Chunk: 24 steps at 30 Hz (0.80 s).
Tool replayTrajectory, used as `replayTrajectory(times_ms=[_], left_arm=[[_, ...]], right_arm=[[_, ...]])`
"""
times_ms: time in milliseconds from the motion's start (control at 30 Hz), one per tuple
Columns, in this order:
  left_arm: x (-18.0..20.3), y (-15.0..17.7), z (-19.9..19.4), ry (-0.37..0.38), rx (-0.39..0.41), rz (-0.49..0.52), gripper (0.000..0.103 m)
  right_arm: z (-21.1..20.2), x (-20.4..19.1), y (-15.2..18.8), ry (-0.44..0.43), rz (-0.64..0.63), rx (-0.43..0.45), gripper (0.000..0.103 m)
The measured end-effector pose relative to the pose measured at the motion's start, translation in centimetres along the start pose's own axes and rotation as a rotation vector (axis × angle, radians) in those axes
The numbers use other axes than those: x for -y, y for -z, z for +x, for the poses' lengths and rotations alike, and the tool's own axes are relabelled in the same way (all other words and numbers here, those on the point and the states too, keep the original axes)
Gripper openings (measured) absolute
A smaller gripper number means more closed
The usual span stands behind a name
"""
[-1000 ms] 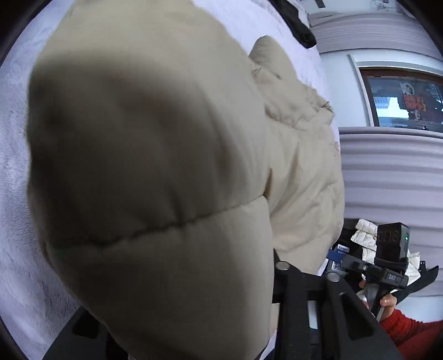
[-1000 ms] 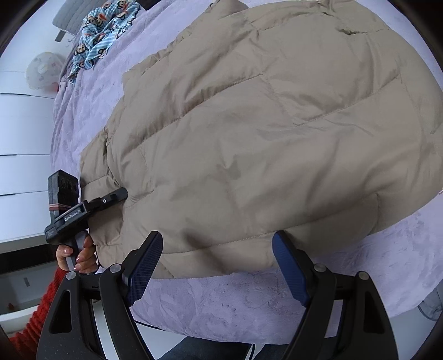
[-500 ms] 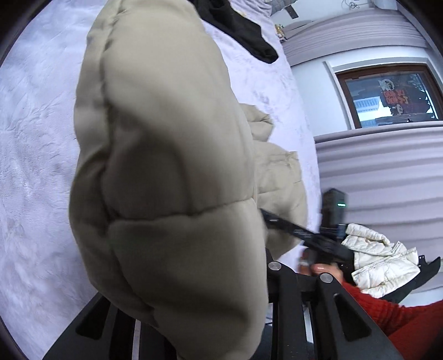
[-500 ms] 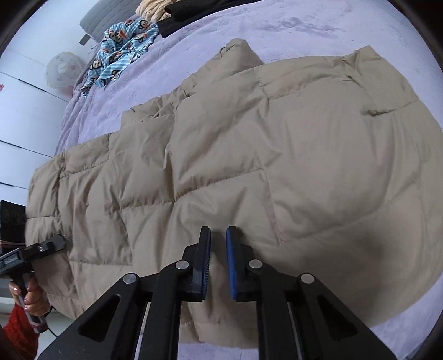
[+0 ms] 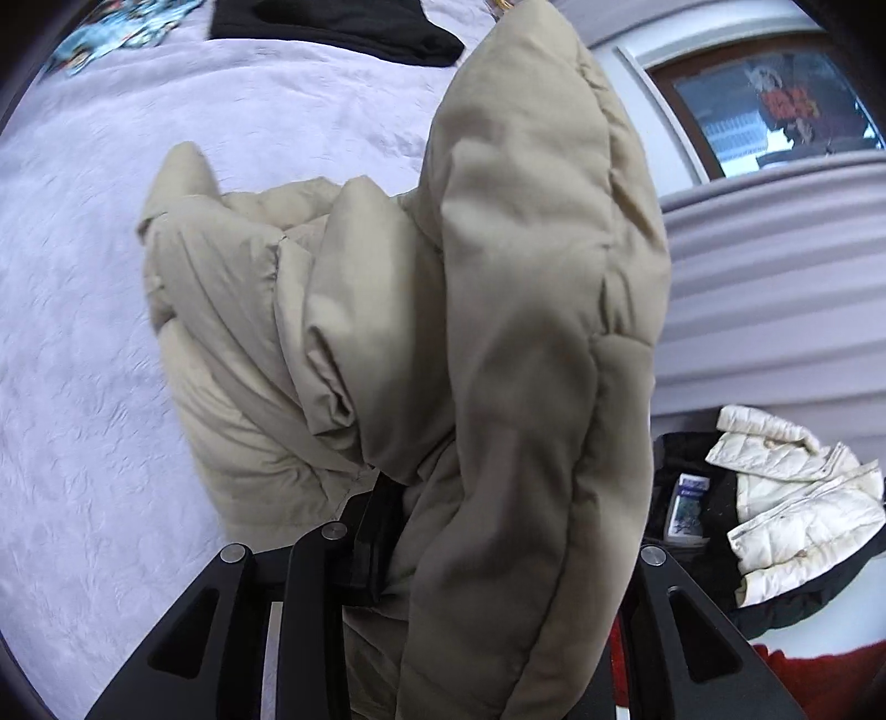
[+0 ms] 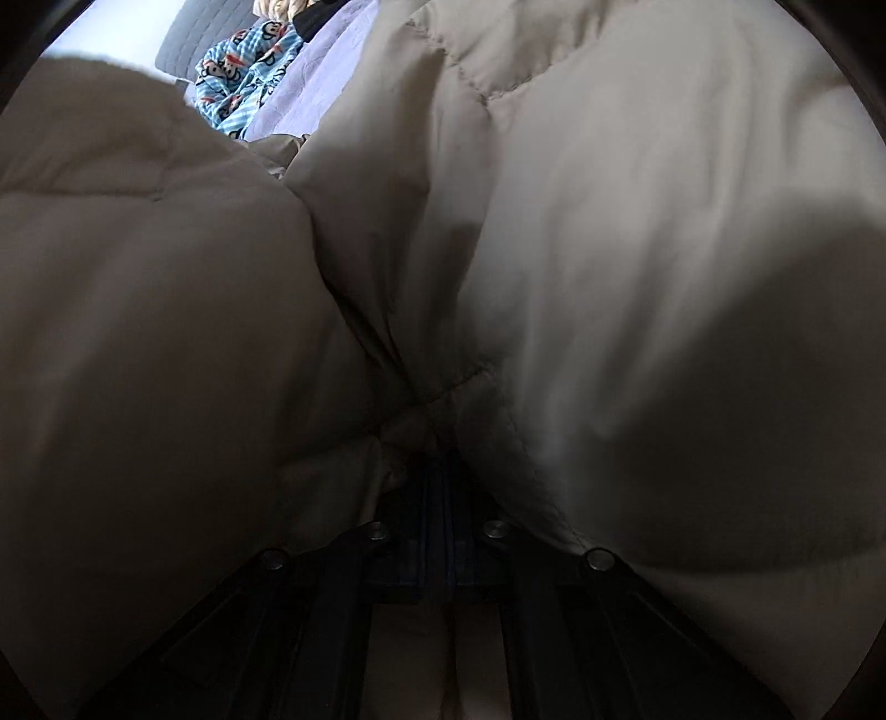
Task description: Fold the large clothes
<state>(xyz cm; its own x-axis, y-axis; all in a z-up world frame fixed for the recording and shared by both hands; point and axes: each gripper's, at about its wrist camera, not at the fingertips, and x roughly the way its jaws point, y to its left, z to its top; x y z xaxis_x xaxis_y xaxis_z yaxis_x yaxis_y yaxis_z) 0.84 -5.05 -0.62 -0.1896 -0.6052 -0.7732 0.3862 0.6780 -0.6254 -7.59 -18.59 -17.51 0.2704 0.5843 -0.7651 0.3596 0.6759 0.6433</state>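
Observation:
A beige quilted puffer jacket (image 5: 498,310) is lifted off the lilac bedspread (image 5: 83,277). In the left wrist view it hangs bunched over my left gripper (image 5: 398,531), which is shut on a fold of it; the right finger is hidden by fabric. In the right wrist view the jacket (image 6: 609,249) fills nearly the whole frame. My right gripper (image 6: 437,487) is shut on a seam of it, with the fabric bulging on both sides of the jaws.
A black garment (image 5: 332,27) and a blue patterned cloth (image 5: 111,27) lie at the far end of the bed; the cloth also shows in the right wrist view (image 6: 243,72). A white puffer jacket (image 5: 797,498) lies on a dark surface beside the bed. A window (image 5: 764,105) is beyond.
My right gripper closed on the jacket and raised it, so the fabric now covers its view. My left gripper kept its hold and lifted its part; the jacket is now bunched up off the bed.

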Motion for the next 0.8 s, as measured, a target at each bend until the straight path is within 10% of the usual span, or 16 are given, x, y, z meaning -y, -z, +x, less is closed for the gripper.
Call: replayTrajectory(times_ms=[100, 233, 467, 533, 600, 800], left_arm=[[2.6, -1.7, 2.1, -0.033, -0.034, 0.061, 0.032], [4.4, -3.0, 5.1, -0.001, -0.068, 0.104, 0.073], [6.0, -5.2, 13.7, 0.035, -0.159, 0.154, 0.078], [6.6, -4.5, 16.4, 0.001, -0.183, 0.166, 0.083], [7.5, -5.5, 17.7, -0.043, -0.187, 0.213, 0.083], [10.3, -6.2, 20.9, -0.101, -0.179, 0.286, 0.083]], right_arm=[[-4.2, 1.7, 0.3, -0.05, 0.046, 0.055, 0.004], [-10.4, 4.8, 2.0, -0.036, 0.078, 0.147, 0.004], [-16.8, 9.5, 7.2, 0.015, 0.181, 0.228, 0.006], [-18.1, 9.8, 8.8, 0.031, 0.196, 0.248, 0.02], [-19.4, 9.7, 10.3, 0.03, 0.212, 0.282, 0.065], [-21.9, 7.2, 12.5, -0.09, 0.144, 0.355, 0.068]])
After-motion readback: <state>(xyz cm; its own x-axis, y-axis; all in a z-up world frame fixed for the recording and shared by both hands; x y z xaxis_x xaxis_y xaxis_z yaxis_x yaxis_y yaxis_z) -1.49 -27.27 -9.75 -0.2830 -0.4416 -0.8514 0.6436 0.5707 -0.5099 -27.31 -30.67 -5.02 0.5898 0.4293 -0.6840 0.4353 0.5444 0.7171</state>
